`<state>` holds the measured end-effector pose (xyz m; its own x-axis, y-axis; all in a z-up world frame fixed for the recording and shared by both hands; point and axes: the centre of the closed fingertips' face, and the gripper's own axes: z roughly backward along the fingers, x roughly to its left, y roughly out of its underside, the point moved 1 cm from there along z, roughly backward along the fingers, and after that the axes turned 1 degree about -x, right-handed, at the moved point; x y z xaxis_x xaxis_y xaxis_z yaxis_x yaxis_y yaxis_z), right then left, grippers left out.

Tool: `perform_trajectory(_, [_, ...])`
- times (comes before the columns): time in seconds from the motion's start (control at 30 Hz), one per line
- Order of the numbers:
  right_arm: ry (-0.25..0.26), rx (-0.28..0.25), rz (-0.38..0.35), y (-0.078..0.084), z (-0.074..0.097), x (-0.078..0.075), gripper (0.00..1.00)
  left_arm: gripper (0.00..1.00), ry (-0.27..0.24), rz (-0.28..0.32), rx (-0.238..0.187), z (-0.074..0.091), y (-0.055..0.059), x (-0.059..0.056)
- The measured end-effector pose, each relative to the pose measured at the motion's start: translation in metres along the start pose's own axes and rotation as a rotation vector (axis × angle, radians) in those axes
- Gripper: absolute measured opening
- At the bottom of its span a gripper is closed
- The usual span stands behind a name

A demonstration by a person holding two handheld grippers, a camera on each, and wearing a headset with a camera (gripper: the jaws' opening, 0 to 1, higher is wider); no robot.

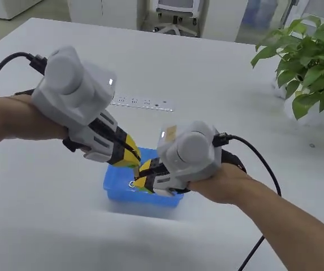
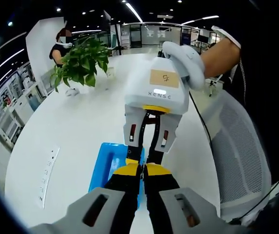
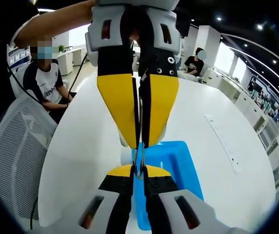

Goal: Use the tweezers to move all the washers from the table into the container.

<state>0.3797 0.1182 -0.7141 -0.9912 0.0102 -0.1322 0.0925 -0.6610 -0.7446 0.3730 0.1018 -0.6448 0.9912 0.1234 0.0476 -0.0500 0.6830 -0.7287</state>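
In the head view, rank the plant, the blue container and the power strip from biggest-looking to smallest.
1. Plant, even though the frame edge cuts it off.
2. Blue container, partly covered.
3. Power strip, thin and farther from the camera, so its true size is unsure.

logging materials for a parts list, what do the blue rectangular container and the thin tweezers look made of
Blue rectangular container: probably moulded plastic, going by its even saturated colour, rounded rim and soft sheen. Thin tweezers: likely bare metal, since the slim blades look grey and faintly shiny, though they are too small to be sure.
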Motion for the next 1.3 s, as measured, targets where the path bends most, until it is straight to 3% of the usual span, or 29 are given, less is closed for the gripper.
perform_trajectory(0.5, [0.016, 0.016, -0.015, 0.02, -0.007, -0.02, 0.09, 0.06, 0.021, -0.003, 0.003, -0.019, 0.006, 0.02])
perform_trajectory(1.3, [-0.014, 0.031, -0.044, 0.052, -0.034, -0.035, 0.09, 0.07, 0.041, 0.028, 0.022, -0.049, 0.034, 0.041])
